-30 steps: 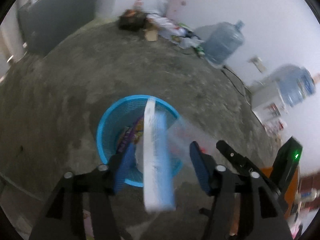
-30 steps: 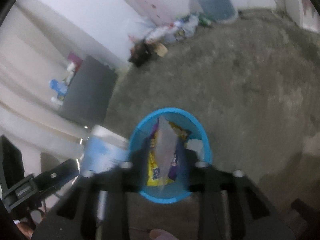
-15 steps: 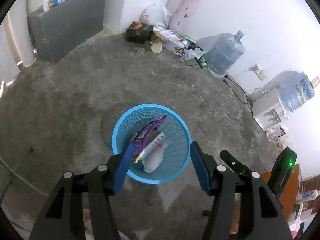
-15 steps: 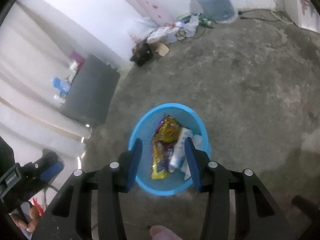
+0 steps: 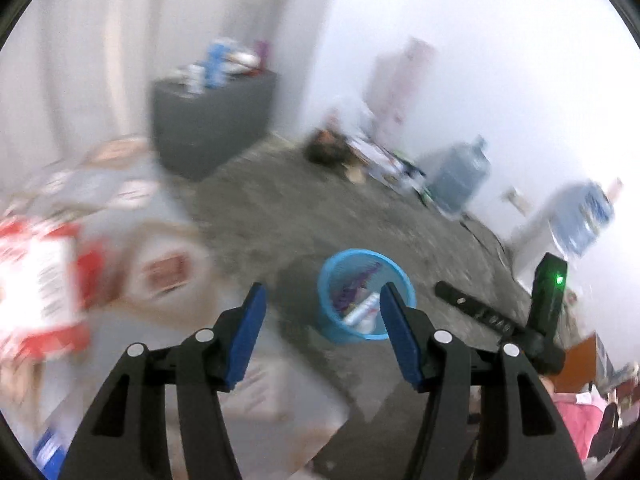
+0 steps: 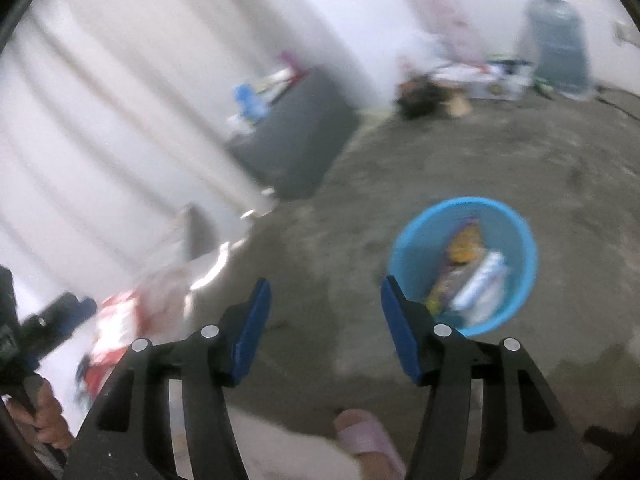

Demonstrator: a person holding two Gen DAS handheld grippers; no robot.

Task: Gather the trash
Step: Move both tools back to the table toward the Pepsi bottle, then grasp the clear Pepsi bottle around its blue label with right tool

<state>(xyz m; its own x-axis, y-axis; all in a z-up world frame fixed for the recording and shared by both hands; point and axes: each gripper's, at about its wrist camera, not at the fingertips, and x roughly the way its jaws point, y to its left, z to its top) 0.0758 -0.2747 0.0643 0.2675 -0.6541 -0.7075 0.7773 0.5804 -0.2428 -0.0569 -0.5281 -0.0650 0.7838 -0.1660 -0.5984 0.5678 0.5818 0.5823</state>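
A blue mesh trash basket (image 5: 328, 272) stands on the grey concrete floor and holds a purple-yellow snack bag (image 6: 460, 248) and a white-blue packet (image 6: 482, 280). It also shows in the right wrist view (image 6: 520, 240). My left gripper (image 5: 322, 312) is open and empty, raised well back from the basket. My right gripper (image 6: 325, 304) is open and empty, left of the basket. Blurred red-and-white packets (image 5: 36, 280) lie on a pale surface at the left, also in the right wrist view (image 6: 116, 320).
A dark grey cabinet (image 5: 208, 128) with clutter on top stands by the curtain. A pile of bags and boxes (image 5: 360, 156) and a water jug (image 5: 460, 176) sit along the far wall. A slippered foot (image 6: 364, 436) is below my right gripper.
Both grippers let go of their trash, which now lies in the basket. Both have pulled up and swung left, away from the basket, toward the packets at the left.
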